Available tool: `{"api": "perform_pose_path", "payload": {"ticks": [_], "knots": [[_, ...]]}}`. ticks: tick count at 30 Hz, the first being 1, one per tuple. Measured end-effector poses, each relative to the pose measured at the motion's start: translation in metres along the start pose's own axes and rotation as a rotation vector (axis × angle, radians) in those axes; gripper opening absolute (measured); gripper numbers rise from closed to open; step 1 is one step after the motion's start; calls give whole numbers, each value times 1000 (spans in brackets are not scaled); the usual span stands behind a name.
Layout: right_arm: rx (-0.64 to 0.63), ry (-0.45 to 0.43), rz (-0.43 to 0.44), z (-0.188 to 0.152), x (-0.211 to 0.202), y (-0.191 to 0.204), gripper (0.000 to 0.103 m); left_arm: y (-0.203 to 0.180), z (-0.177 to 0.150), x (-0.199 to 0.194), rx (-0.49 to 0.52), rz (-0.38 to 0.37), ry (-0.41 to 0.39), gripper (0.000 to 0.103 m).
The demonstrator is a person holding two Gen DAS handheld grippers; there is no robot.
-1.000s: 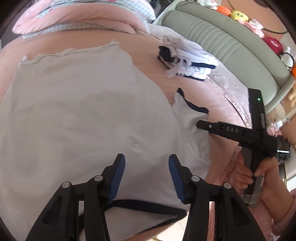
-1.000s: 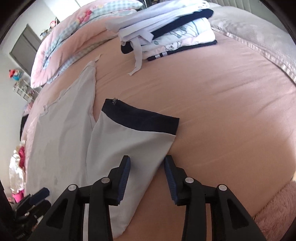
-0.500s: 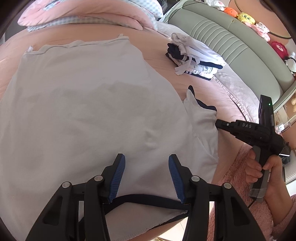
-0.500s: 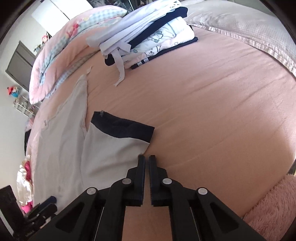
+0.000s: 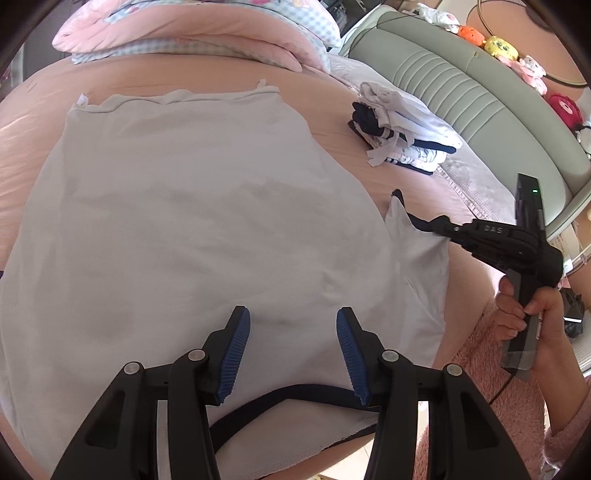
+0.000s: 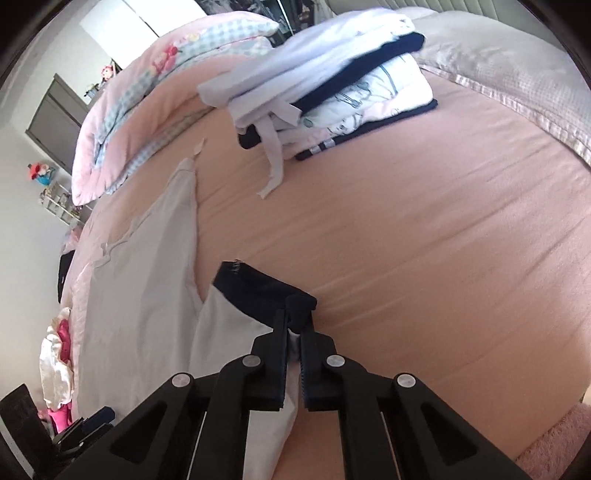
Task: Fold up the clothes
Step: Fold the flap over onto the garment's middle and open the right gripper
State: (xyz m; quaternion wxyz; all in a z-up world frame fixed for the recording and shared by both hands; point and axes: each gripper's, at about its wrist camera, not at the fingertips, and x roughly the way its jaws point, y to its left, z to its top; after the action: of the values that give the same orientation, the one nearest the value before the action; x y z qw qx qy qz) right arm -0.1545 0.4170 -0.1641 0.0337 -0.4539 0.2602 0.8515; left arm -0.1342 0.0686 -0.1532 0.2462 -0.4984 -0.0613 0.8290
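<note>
- While the pale grey T-shirt lies spread flat on the pink bed, its hem toward the pillows and its navy-trimmed neckline at the near edge, both claws work its near end.
- Left claw: its blue-padded jaws stand partly apart just above the shirt's chest, with the cloth under the gap and nothing pinched; the navy neck band curves just below and behind the fingertips.
- Right claw: its jaws have just been closing and are now clamped on the shirt's sleeve, with white fabric squeezed between the pads and the navy cuff bunched at the tips.
- Seen from the left wrist, the right claw reaches in from the right and meets the sleeve's outer corner, which is pulled up into a small peak beside the shirt's body; a hand holds its handle.
- A stack of folded clothes sits well apart from both claws, farther up the bed, near a grey-green headboard.
- Pink-and-check bedding lies beyond the shirt's hem.
</note>
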Motion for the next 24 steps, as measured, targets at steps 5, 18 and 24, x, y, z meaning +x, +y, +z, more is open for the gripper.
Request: {"api": "perform_pose_path", "payload": {"ticks": [5, 18, 24], "knots": [[-113, -13, 131, -4, -8, 64, 4, 10, -3, -5, -21, 16, -2, 46], [-331, 118, 273, -58, 8, 147, 31, 12, -10, -2, -44, -81, 3, 46], [-268, -31, 75, -50, -35, 93, 45, -24, 20, 21, -15, -186, -27, 46]]}}
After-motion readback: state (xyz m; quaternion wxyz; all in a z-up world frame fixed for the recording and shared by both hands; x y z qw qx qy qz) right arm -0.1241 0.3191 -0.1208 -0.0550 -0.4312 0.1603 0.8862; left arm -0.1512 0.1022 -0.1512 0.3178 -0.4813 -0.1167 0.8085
